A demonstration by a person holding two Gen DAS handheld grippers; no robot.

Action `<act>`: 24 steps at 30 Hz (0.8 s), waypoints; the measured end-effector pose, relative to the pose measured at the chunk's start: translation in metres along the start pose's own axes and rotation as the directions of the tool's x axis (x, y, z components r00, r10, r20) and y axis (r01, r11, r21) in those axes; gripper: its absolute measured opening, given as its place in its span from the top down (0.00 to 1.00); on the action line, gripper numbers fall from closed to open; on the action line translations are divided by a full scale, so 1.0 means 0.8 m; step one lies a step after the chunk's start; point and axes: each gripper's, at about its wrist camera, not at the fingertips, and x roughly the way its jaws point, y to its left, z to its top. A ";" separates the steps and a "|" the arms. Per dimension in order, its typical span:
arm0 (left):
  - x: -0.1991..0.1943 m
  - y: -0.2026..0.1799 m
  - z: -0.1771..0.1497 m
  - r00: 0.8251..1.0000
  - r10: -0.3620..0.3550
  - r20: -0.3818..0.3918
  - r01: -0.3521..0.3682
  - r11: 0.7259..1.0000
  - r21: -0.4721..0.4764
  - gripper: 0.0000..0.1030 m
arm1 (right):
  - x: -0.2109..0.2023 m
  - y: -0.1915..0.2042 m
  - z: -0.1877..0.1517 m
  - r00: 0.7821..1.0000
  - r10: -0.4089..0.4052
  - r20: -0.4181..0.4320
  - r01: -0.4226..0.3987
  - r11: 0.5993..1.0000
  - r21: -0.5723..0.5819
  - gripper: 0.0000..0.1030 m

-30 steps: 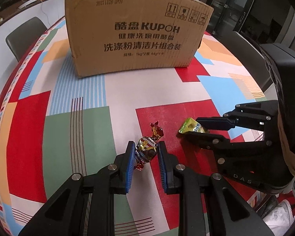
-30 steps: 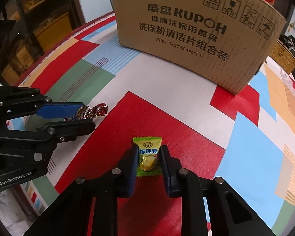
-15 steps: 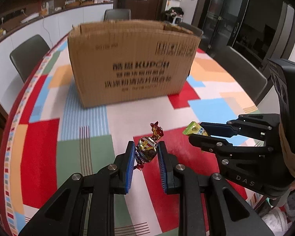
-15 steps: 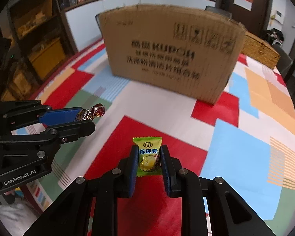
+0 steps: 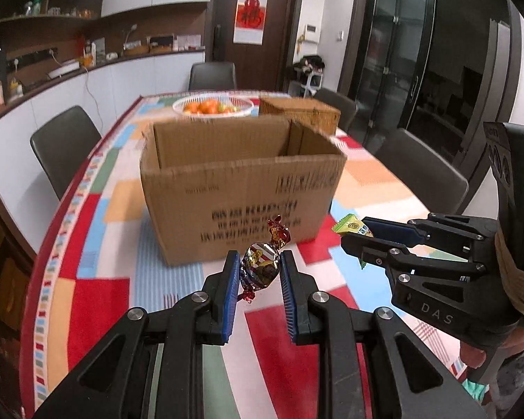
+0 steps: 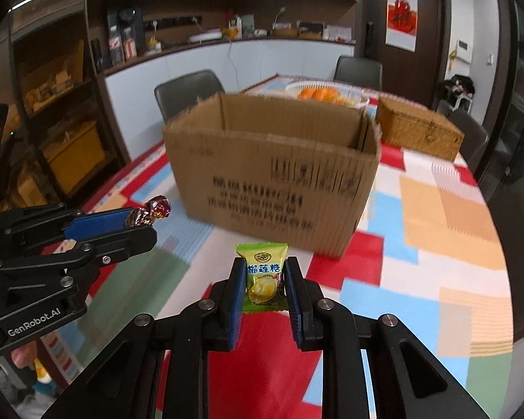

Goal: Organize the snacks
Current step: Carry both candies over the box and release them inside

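Observation:
My left gripper is shut on a foil-wrapped candy with a red twisted end, held in the air above the table. My right gripper is shut on a green durian candy packet, also lifted. Each gripper shows in the other's view: the right gripper with the green packet, and the left gripper with the foil candy. An open cardboard box stands ahead of both on the table; it also shows in the right wrist view. Its inside floor is hidden.
The table has a colourful patchwork cloth. Behind the box are a white basket of oranges and a wicker box. Grey chairs stand around the table. A counter and shelves run along the left wall.
Both grippers have risen from the table with their candies. The box's open top has come into view, and the far end of the table with the oranges now shows.

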 end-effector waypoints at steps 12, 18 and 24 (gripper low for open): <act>-0.012 0.013 0.065 0.993 0.032 0.117 -0.031 0.999 -0.011 0.77 | -0.017 -0.007 0.063 0.991 -0.011 0.130 0.009 1.000 0.016 0.77; -0.001 0.023 0.103 0.990 0.040 0.138 -0.038 0.999 -0.013 0.77 | -0.011 -0.015 0.100 0.988 0.005 0.152 -0.009 1.000 0.028 0.77; 0.022 0.036 0.134 0.992 0.038 0.121 -0.036 0.999 -0.017 0.77 | 0.003 -0.026 0.132 0.989 -0.010 0.149 0.005 0.999 0.034 0.77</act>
